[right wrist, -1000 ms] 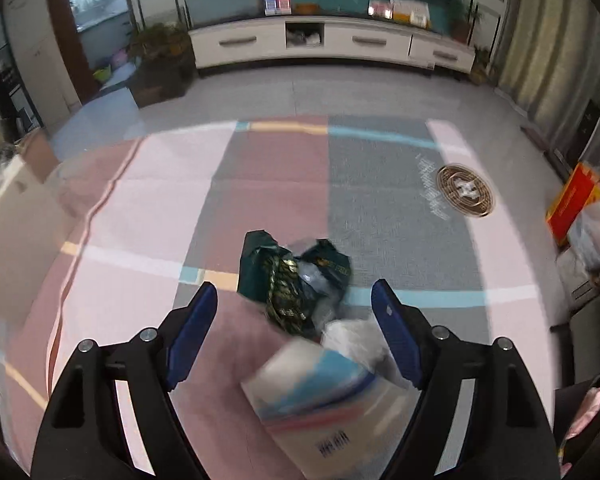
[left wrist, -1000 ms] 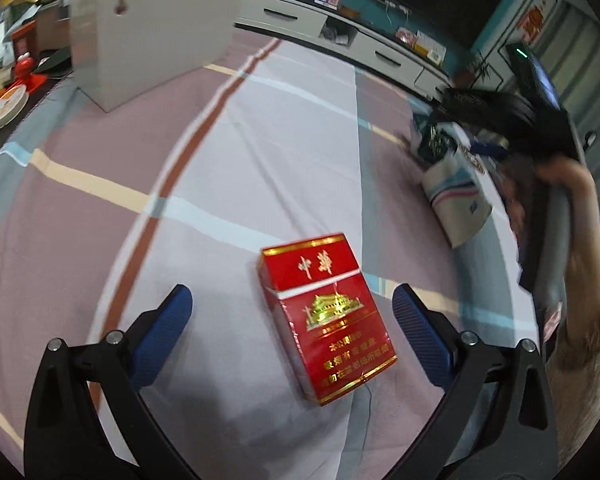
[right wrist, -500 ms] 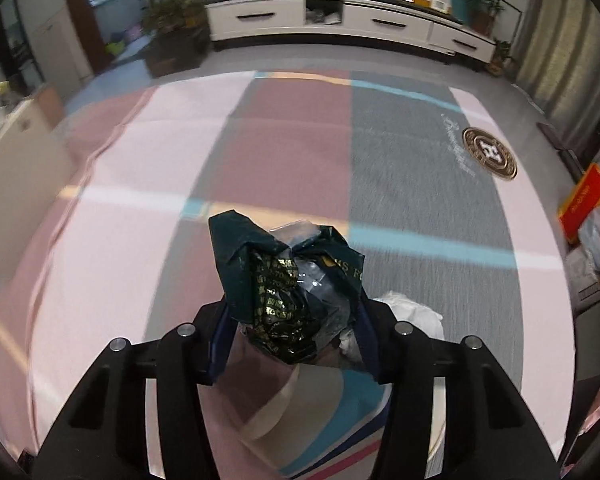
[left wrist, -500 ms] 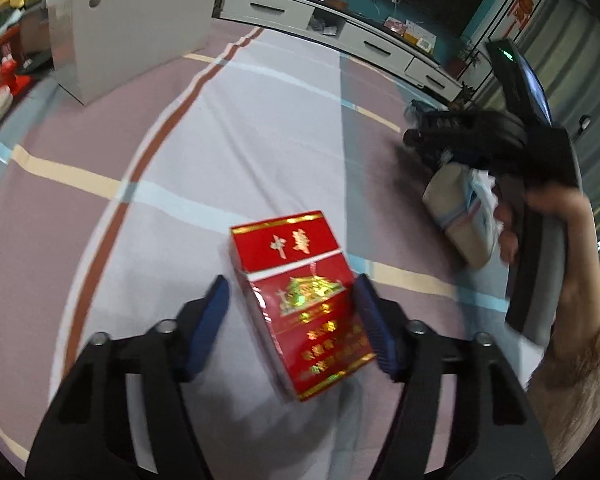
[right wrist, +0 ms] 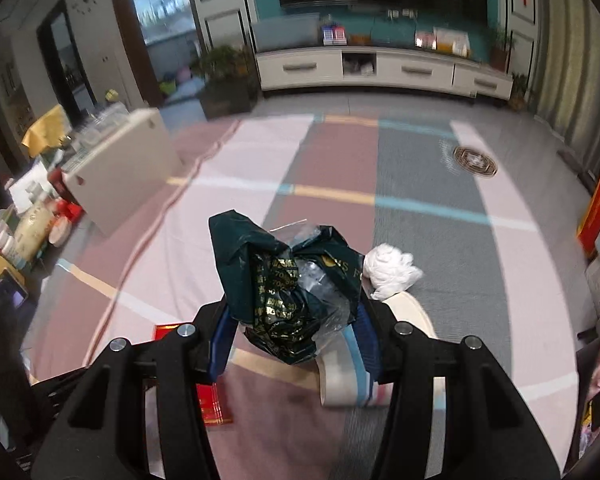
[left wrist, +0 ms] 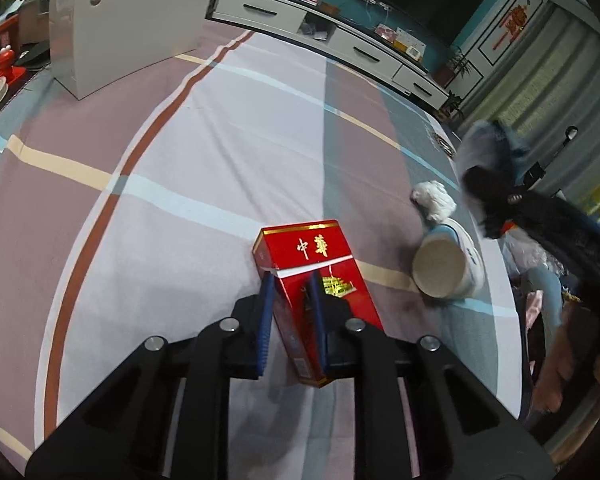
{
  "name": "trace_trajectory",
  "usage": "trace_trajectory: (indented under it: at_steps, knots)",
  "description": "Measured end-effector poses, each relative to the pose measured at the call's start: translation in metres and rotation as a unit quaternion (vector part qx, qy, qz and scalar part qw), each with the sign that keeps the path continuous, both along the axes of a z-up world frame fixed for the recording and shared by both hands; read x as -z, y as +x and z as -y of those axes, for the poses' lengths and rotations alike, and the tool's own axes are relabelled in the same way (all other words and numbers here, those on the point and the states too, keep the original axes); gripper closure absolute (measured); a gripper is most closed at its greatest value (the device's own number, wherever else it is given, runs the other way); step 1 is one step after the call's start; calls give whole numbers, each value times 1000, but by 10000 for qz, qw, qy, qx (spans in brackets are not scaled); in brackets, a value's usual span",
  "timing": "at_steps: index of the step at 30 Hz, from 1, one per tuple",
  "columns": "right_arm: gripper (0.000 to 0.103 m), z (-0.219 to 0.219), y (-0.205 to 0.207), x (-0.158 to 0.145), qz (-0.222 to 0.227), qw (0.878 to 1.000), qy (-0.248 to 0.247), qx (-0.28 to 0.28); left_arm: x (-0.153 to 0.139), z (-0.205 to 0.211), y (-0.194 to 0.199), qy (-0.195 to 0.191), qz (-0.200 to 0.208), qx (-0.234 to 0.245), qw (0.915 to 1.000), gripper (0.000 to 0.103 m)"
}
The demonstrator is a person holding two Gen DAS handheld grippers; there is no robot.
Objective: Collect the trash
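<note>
Left gripper [left wrist: 290,292] clenched on red cigarette pack [left wrist: 314,276]; right gripper [right wrist: 292,332] clamped crumpled dark wrapper [right wrist: 288,280], white tissue wad [right wrist: 392,270] just beside wrapper.

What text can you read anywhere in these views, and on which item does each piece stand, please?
"中华": gold, on the lid of the red cigarette pack.
Gold print on the dark green wrapper: too crumpled to read.
Red wall hanging: too small to read.
Round emblem on the sheet: blurred.
</note>
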State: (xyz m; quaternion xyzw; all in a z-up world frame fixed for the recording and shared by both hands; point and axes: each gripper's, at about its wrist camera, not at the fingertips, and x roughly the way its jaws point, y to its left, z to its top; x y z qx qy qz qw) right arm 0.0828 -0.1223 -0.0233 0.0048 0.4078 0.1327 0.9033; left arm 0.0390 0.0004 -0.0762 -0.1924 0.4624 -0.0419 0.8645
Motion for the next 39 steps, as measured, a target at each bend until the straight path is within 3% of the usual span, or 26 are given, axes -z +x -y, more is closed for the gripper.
trace_trajectory:
  at_steps: [3, 4, 6, 8, 11, 17, 21, 24, 32, 39]
  knots:
    - [51, 10, -22, -18, 298, 9994, 120, 104, -1, 2, 0, 54, -58, 15, 10000, 84]
    - [51, 15, -30, -23, 383, 9990, 159, 158, 0, 1, 1, 17, -99, 12, 9999, 79]
    - [51, 27, -46, -28, 487, 9982, 181, 312, 2, 0, 2, -130, -157, 9, 9998, 63]
    - [51, 39, -60, -32, 569, 9968, 193, 519, 1, 2, 2, -58, -143, -69, 9999, 38]
    - [51, 63, -74, -32, 592, 9938, 318, 890, -2, 9, 3, 98, -65, -20, 9999, 20]
    - [51, 85, -86, -34, 724, 9886, 294, 1286, 11, 35, 7, 229, -228, 165, 9993, 18]
    - [51, 93, -90, -38, 817, 9869, 364, 1341, 11, 57, 3, 924, 36, 191, 9955, 19]
    - [51, 100, -91, -38, 850, 9857, 326, 1419, 13, 64, -1, 1301, 196, 165, 9912, 27]
    - [51, 117, -98, -43, 960, 9818, 317, 1607, 4, 64, -12, 970, 276, 240, 9946, 29]
    - [50, 152, -123, -69, 1425, 9679, 212, 2057, -49, 92, -43, 696, 988, 602, 9908, 31]
